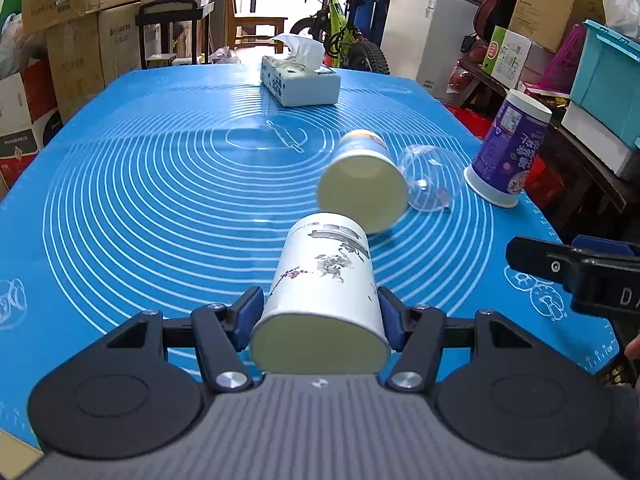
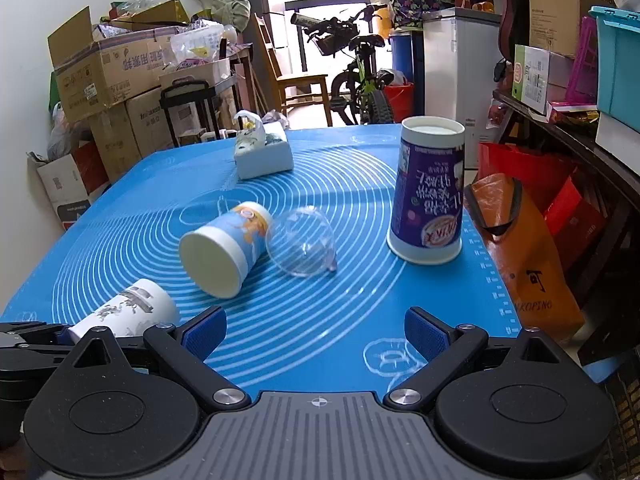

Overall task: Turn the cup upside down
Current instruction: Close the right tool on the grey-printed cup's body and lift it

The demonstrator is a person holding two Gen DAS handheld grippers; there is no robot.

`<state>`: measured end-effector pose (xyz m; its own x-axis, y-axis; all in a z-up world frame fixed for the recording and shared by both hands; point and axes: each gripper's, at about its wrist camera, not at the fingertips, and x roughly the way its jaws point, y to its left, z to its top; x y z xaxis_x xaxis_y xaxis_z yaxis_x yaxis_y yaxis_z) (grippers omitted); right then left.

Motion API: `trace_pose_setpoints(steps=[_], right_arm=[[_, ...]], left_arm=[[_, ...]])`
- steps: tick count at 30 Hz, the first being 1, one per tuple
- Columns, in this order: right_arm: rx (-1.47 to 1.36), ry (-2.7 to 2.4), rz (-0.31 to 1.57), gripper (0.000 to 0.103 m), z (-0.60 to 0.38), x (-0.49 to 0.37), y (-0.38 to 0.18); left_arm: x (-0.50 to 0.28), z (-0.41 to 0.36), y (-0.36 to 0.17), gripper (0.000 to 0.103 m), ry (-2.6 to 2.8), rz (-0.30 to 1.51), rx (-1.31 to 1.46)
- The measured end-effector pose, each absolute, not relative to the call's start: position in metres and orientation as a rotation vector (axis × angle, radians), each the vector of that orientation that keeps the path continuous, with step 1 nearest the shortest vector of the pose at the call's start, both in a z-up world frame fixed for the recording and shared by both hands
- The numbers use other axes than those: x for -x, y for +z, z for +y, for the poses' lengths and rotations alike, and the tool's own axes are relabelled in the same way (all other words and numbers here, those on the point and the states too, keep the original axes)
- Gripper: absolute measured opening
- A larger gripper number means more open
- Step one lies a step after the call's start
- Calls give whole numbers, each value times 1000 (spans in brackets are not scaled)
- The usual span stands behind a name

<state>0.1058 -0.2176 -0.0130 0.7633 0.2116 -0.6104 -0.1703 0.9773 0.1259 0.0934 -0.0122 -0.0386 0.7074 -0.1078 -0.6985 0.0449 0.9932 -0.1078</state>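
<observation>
My left gripper [image 1: 320, 312] is shut on a white paper cup with ink drawings [image 1: 324, 276]; the cup lies on its side just above the blue mat [image 1: 140, 200], its open mouth towards the camera. The same cup shows at the lower left of the right wrist view [image 2: 128, 312], held by the left gripper [image 2: 24, 344]. My right gripper [image 2: 316, 336] is open and empty over the mat's near edge; it also shows at the right of the left wrist view [image 1: 576, 276].
A blue-and-white cup [image 2: 224, 248] lies on its side mid-mat beside a clear plastic dome lid [image 2: 302, 246]. A purple cup [image 2: 428, 192] stands upside down at the right. A tissue box [image 2: 264, 156] sits at the far end. Boxes, a bicycle and shelves surround the table.
</observation>
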Motion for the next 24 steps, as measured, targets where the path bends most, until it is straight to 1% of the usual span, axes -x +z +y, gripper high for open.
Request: trace_pose_setpoints(steps=[9, 11, 13, 16, 24], right_arm=[[-57, 215, 685, 96, -216, -97, -18], [-57, 216, 685, 96, -215, -97, -18], [-60, 216, 684, 96, -216, -98, -18], [-64, 217, 684, 96, -217, -98, -17], [-70, 227, 683, 96, -216, -98, -15]], left_arm=[[-88, -19, -45, 67, -84, 785, 78], [-88, -19, -44, 71, -82, 782, 72], [-88, -19, -42, 81, -85, 779, 70], [-85, -19, -40, 89, -85, 767, 68], [-83, -19, -35, 90, -95, 759, 79]])
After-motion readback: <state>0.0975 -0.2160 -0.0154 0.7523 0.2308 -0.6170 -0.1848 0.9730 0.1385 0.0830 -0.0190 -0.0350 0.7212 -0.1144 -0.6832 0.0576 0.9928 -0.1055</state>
